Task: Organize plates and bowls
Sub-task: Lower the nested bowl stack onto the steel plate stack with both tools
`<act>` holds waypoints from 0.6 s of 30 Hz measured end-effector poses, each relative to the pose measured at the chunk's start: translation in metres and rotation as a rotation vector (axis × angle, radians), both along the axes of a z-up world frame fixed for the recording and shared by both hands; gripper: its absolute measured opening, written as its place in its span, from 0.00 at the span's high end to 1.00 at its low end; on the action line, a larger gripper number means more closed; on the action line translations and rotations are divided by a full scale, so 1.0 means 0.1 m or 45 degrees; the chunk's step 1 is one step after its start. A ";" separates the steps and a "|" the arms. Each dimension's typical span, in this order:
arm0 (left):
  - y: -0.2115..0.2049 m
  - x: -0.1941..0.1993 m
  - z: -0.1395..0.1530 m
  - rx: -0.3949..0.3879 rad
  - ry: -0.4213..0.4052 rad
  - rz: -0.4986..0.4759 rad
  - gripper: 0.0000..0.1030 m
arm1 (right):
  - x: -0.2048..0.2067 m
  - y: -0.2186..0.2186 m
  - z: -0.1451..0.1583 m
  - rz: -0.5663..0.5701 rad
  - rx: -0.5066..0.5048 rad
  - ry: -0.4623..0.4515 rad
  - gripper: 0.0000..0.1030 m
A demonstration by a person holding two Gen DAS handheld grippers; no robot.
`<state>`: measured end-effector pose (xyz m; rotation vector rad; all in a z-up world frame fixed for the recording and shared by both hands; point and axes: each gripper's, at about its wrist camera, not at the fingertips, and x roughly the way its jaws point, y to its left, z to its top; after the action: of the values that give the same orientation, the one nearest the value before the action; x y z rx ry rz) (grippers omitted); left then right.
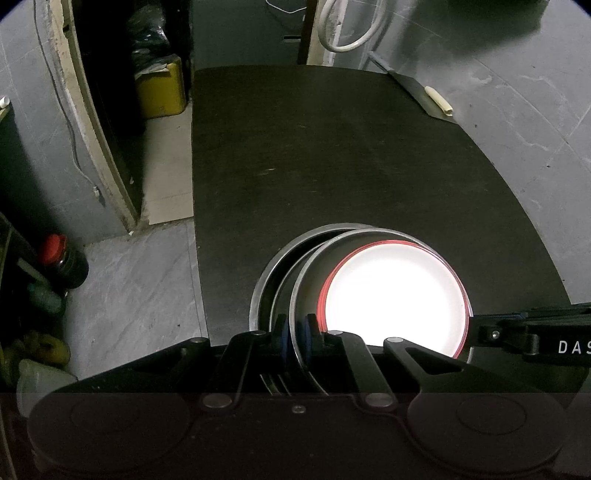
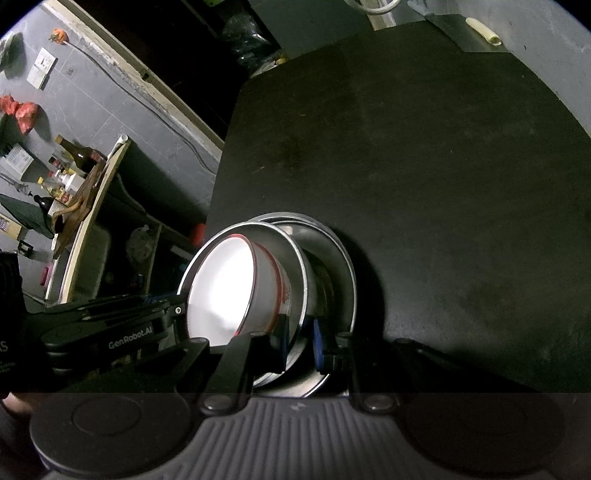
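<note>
A white bowl with a red rim sits inside a steel bowl. The steel bowl is tilted over a wider steel dish that rests on the black table. My left gripper is shut on the steel bowl's near rim. My right gripper is shut on the same bowl's rim on the opposite side. More steel rims show under the left gripper's fingers, partly hidden.
A cream roll lies at the table's far right corner. Left of the table, on the floor, stand a yellow canister and a red-lidded jar. A counter with several bottles stands farther left.
</note>
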<state>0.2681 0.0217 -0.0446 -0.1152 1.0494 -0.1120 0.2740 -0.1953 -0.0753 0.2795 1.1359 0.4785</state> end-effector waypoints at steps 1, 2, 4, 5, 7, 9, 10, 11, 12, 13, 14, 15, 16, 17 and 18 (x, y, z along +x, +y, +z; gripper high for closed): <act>0.00 0.00 0.00 -0.001 0.001 0.001 0.93 | 0.00 0.00 0.00 0.001 -0.003 -0.003 0.84; 0.00 0.00 0.00 -0.001 0.001 0.001 0.93 | 0.00 0.00 0.01 0.002 -0.006 -0.006 0.84; 0.00 0.00 0.00 0.000 0.001 0.001 0.93 | -0.01 0.01 0.01 0.003 -0.010 -0.010 0.84; 0.00 0.00 0.00 -0.001 0.001 0.001 0.93 | -0.01 0.01 0.01 0.003 -0.011 -0.012 0.84; 0.00 0.00 0.00 -0.001 0.001 0.001 0.93 | -0.02 0.02 0.02 0.003 -0.014 -0.016 0.84; 0.01 0.00 0.00 -0.001 0.001 0.002 0.93 | -0.01 0.02 0.02 0.004 -0.017 -0.020 0.83; 0.01 0.00 0.00 -0.001 0.001 0.001 0.93 | -0.02 0.03 0.02 0.005 -0.018 -0.023 0.83; 0.01 0.00 0.00 -0.001 0.002 0.003 0.93 | -0.02 0.03 0.02 0.005 -0.019 -0.025 0.83; 0.01 0.00 -0.01 -0.001 0.004 0.005 0.93 | -0.02 0.03 0.03 0.004 -0.018 -0.025 0.83; 0.01 0.00 -0.01 -0.001 0.005 0.008 0.93 | -0.02 0.03 0.02 0.003 -0.016 -0.024 0.83; 0.01 0.00 -0.02 -0.001 0.005 0.011 0.93 | -0.02 0.03 0.02 0.002 -0.014 -0.024 0.83; 0.01 0.00 -0.03 0.001 0.006 0.013 0.92 | -0.02 0.02 0.02 0.000 -0.013 -0.025 0.83; 0.01 0.00 -0.03 0.003 0.006 0.014 0.92 | -0.03 0.02 0.02 -0.001 -0.012 -0.026 0.83; 0.01 0.00 -0.03 0.006 0.007 0.016 0.92 | -0.03 0.02 0.02 -0.001 -0.012 -0.028 0.83; 0.00 0.00 -0.03 0.008 0.007 0.018 0.91 | -0.03 0.03 0.02 -0.001 -0.014 -0.030 0.83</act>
<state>0.2684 0.0221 -0.0475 -0.1173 1.0543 -0.0959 0.2713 -0.1926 -0.0732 0.2644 1.1154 0.4737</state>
